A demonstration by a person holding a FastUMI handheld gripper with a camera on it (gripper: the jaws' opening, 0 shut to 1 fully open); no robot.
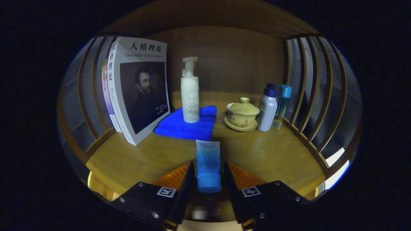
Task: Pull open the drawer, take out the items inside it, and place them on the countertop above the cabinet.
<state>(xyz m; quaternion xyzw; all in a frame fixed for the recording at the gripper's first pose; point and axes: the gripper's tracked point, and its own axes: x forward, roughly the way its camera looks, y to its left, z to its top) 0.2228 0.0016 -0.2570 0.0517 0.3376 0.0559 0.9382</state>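
A light blue tube (pixel 208 163) with a blue cap sits between my fingers, cap end nearest me and flat end pointing ahead toward the blue cloth. My gripper (pixel 208 179) is shut on the tube, both fingers against its sides near the cap. The tube hangs low over the wooden countertop (pixel 269 154); whether it touches the wood I cannot tell. The drawer is out of sight.
Beyond the tube, a white pump bottle (pixel 190 93) stands on a folded blue cloth (pixel 189 126). Books (pixel 141 93) lean at the left. A lidded yellow cup on a saucer (pixel 242 114) and two small bottles (pixel 273 107) stand right. Slatted wooden side walls (pixel 308 89) enclose the shelf.
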